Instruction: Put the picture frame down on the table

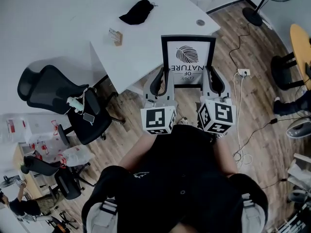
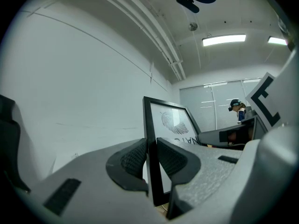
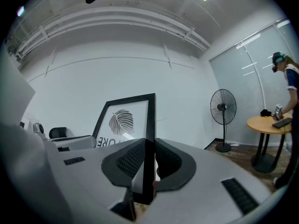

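Note:
A black picture frame with a leaf print and the words "LOVE OF NATURE" hangs in the air over the near edge of the white table. My left gripper is shut on the frame's left side bar. On the right side bar my right gripper is shut. Both gripper views look up along the frame, which stands upright between the black pads.
On the table lie a black cloth, a small card box and a round metal disc. A black office chair stands left of the table. Cables and a power strip lie on the wooden floor; a standing fan and a round table are to the right.

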`<state>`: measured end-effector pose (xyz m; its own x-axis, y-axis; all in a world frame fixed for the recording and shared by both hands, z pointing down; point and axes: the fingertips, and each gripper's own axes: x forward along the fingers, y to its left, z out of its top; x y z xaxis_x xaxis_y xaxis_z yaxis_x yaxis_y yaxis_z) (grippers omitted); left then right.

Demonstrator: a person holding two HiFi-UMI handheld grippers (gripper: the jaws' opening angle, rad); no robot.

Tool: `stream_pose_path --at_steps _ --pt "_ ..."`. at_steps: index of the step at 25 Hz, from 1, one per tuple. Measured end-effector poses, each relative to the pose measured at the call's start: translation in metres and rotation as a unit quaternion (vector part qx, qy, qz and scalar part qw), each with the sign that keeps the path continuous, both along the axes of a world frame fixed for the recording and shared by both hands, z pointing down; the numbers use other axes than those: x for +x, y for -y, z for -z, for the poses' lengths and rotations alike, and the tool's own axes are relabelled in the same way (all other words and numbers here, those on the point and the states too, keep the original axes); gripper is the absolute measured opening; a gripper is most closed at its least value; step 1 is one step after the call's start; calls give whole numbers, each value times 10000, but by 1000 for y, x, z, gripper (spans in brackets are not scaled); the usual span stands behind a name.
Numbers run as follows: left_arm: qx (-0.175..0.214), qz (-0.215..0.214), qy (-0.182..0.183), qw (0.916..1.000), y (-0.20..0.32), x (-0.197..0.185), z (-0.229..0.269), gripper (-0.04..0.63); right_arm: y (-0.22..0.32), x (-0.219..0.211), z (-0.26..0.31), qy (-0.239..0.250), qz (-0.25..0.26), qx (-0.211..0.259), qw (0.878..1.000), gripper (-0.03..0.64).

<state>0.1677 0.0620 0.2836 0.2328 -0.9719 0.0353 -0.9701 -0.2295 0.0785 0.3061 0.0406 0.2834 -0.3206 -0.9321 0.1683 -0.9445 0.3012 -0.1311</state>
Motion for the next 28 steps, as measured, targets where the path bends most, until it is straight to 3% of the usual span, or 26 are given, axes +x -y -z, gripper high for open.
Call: stream_pose_path --at_steps 8,21,28 --pt "-77 -357 -71 9993 43 8 -12 72 32 9 -10 -99 -376 -73 9992 66" --pt "-149 -1006 -200 9946 170 21 -14 72 139 22 -9 -257 -1034 -181 9941 66" --pt "-204 -1260 -233 9916 237 11 -20 72 199 10 -12 -325 -1283 -245 9909 66"
